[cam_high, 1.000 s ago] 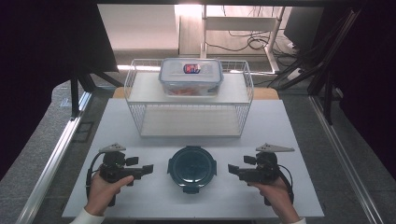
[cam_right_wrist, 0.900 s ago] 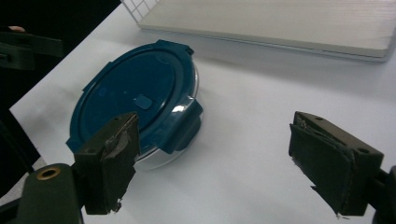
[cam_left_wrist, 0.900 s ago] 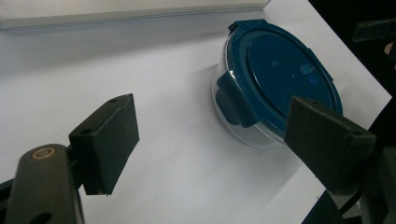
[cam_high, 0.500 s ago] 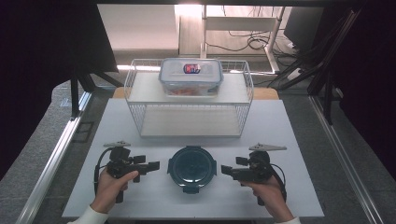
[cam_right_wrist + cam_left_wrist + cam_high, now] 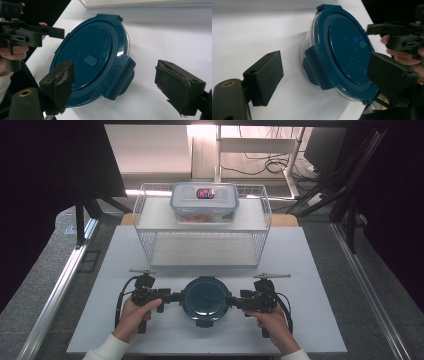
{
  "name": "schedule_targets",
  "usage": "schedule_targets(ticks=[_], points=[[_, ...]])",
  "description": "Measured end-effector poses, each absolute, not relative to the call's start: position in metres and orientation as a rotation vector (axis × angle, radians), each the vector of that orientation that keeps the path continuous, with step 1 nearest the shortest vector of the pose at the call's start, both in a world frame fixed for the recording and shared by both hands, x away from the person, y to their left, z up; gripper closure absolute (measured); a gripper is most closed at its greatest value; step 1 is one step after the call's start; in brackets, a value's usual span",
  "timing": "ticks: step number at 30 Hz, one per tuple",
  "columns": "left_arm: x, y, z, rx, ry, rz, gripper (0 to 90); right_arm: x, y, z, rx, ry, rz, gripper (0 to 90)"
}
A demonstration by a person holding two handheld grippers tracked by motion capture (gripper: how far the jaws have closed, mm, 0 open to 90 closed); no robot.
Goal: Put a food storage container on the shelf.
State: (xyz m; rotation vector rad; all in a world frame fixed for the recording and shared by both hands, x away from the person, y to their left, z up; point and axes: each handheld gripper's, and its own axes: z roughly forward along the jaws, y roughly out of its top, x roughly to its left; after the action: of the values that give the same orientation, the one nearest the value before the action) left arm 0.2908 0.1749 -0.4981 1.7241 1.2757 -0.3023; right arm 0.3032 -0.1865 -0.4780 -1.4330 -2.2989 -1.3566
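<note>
Dark-blue plastic is what both tools are closing in on: a round clear container with a dark-blue clip-lock lid is sitting near the front edge of the white table. The left gripper and right gripper are now flanking it, having come inward and down from wider apart. Both are spread, pinching nothing, each straddling a side latch, probably readying to unclip. Farther back, a white wire basket is carrying a rectangular clear lidded box.

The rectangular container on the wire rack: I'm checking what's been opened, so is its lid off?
No, the rectangular container sits on top of the wire rack with its clear lid clipped on.
</note>
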Motion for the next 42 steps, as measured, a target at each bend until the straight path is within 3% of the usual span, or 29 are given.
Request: schedule_targets(ticks=[18,25,30,42], points=[[0.304,0.159,-0.519,1.702,1.286,-0.454,15.1,0.312,-0.172,-0.504,-1.467,-2.176,-1.28,16.1],[0.301,0.156,-0.521,1.698,1.276,-0.511,23.8,0.312,-0.17,-0.51,-1.466,-2.092,-1.245,24.6],[0.302,0.161,-0.526,1.663,1.306,-0.54,35.1,0.313,-0.171,-0.513,-1.469,-2.007,-1.238,30.1],[0.293,0.161,-0.519,1.626,1.324,-0.539,41.8,0.309,-0.176,-0.51,-1.497,-1.952,-1.266,37.4]])
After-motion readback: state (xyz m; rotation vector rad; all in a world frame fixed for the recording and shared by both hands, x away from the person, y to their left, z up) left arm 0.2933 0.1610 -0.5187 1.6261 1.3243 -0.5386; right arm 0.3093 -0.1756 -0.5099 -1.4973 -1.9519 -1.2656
